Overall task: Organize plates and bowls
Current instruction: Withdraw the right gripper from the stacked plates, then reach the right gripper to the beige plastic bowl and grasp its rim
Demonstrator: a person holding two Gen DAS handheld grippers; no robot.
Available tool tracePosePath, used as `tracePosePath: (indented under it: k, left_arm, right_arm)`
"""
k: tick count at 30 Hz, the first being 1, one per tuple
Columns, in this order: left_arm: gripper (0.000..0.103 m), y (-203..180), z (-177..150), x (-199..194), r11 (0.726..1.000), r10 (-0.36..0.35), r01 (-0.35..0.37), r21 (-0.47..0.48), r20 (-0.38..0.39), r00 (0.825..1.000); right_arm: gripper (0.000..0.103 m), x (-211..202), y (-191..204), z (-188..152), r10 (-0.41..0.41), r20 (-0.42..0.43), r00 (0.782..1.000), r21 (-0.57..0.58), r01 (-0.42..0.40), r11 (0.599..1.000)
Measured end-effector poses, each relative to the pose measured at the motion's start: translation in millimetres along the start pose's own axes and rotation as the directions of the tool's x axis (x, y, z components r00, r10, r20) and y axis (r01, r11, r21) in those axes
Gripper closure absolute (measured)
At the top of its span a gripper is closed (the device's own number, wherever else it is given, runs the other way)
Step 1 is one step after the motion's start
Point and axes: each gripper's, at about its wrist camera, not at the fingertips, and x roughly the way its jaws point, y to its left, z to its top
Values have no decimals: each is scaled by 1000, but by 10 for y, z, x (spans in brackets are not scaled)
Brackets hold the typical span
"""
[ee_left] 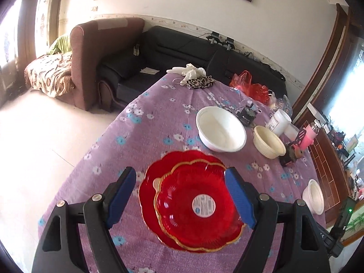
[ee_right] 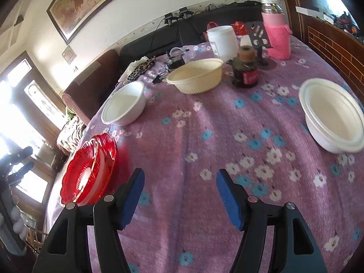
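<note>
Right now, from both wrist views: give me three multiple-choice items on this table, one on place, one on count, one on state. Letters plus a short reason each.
1. Where do the red plates lie?
A. on the sofa
B. stacked on the purple cloth near the table's edge
C. inside the cream bowl

2. How many red plates are in that stack?
A. two
B. four
C. five

3. How is the left gripper?
A. shut on a plate
B. shut on a white bowl
C. open, holding nothing

Answers:
1 B: the stack rests on the flowered cloth, apart from the cream bowl and the white bowl.
2 A: the left wrist view shows a gold-rimmed plate lying on one larger red plate.
3 C: its blue pads stand wide apart above the plates, gripping none; the right gripper is open too.
</note>
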Motion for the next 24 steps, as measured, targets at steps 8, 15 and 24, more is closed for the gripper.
tracePosePath:
  k: [8,15,24]
  left_arm:
    - [23,-260,339,257,996,-23,30,82,-96,995]
    - [23,-638,411,511,987,-71,91,129,-153,986]
    - [23,-567,510,970,996,-49,63,65,-200,979]
  right_arm:
    - [32,222,224,264,-17,-26,1000,-49,16,999]
    - [31,420,-57,338,-51,-42,998,35,52,998]
    - [31,614,-210,505,-38,-66,997,90,44,995]
